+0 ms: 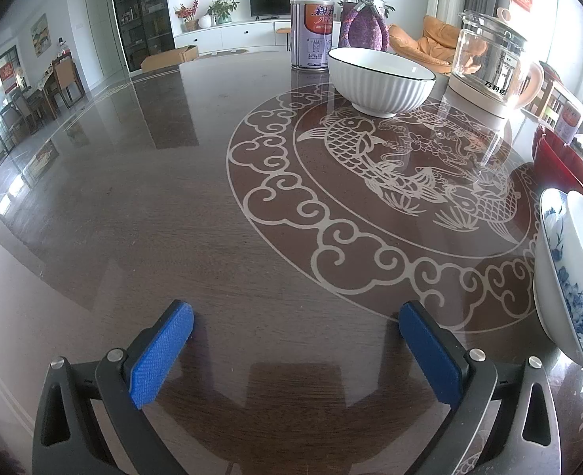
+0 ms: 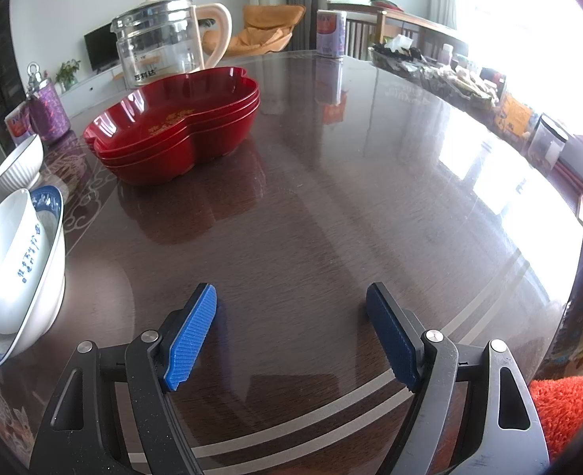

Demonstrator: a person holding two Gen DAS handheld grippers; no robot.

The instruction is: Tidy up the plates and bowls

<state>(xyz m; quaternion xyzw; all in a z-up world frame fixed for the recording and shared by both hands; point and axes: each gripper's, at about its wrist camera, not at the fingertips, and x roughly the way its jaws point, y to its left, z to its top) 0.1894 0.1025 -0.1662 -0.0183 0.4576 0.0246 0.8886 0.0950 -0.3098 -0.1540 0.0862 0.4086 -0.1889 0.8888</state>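
Note:
A white ribbed bowl (image 1: 381, 79) stands at the far side of the dark round table (image 1: 152, 217); it also shows at the left in the right wrist view as the ribbed bowl (image 2: 18, 168). A stack of blue-and-white bowls (image 2: 18, 273) sits at the left edge there, and at the right edge of the left wrist view as the stacked bowls (image 1: 568, 277). Three nested red heart-shaped plates (image 2: 172, 126) lie mid-table. My left gripper (image 1: 295, 310) is open over bare table. My right gripper (image 2: 291, 293) is open too, nothing between its blue pads.
A glass kettle (image 1: 493, 63) (image 2: 160, 47), a purple tin can (image 1: 311, 33), a purple jar (image 1: 364, 19) and a second can (image 2: 331, 33) stand at the back. Snacks and jars (image 2: 449, 75) line the right rim of the table. An orange cushion (image 2: 568, 407) lies lower right.

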